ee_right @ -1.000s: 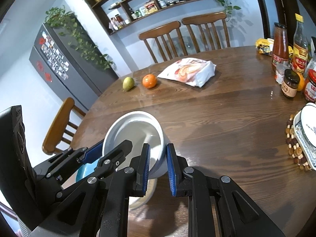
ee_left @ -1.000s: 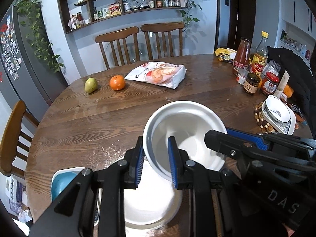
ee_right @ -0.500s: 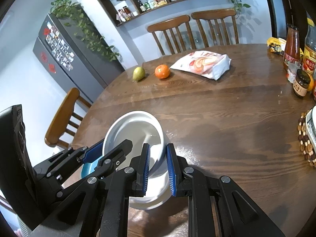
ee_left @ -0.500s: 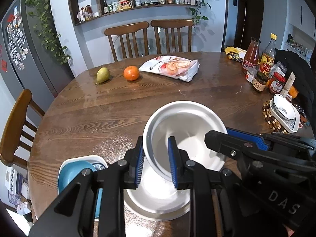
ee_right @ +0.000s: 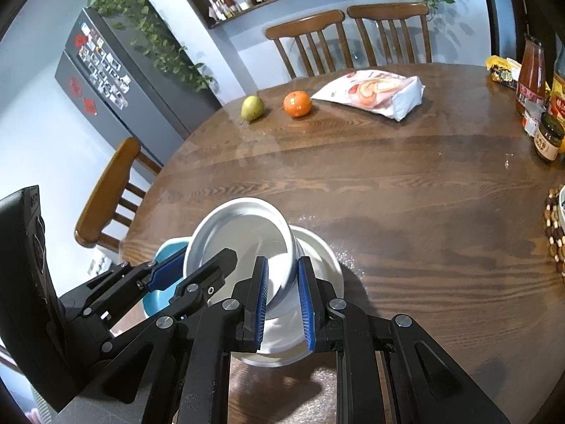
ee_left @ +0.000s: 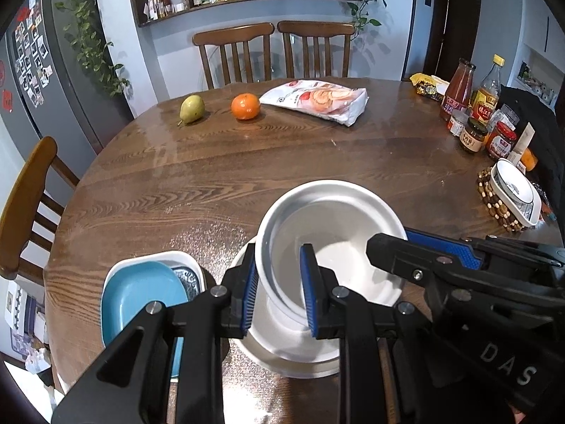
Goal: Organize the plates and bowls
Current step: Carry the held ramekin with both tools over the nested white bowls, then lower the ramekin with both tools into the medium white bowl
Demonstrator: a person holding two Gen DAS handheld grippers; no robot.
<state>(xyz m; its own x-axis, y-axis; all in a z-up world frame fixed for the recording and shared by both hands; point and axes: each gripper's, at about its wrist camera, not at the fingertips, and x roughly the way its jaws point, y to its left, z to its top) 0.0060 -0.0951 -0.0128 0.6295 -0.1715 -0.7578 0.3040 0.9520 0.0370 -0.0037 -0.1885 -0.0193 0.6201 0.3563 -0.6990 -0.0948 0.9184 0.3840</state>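
Observation:
A deep white bowl (ee_left: 335,233) hangs tilted over a wider white dish (ee_left: 282,357) that sits near the table's front edge. My left gripper (ee_left: 277,261) is shut on the bowl's left rim, one pad inside and one outside. My right gripper (ee_left: 406,243) clamps the opposite rim. In the right wrist view the same bowl (ee_right: 243,233) is pinched by my right gripper (ee_right: 282,275), with the white dish (ee_right: 317,247) under it and my left gripper (ee_right: 197,265) on the far side. A blue dish (ee_left: 141,293) lies in a white square dish (ee_left: 187,265) at the left.
A pear (ee_left: 192,109), an orange (ee_left: 245,106) and a snack bag (ee_left: 317,100) lie at the far side of the wooden table (ee_left: 212,183). Bottles and jars (ee_left: 473,120) crowd the right edge, beside a patterned bowl (ee_left: 515,190) on a beaded trivet. Chairs stand behind and left.
Both grippers carried the white bowl together across the table and a little lower. The white dish below now shows more fully under it, and the blue dish has come further into view.

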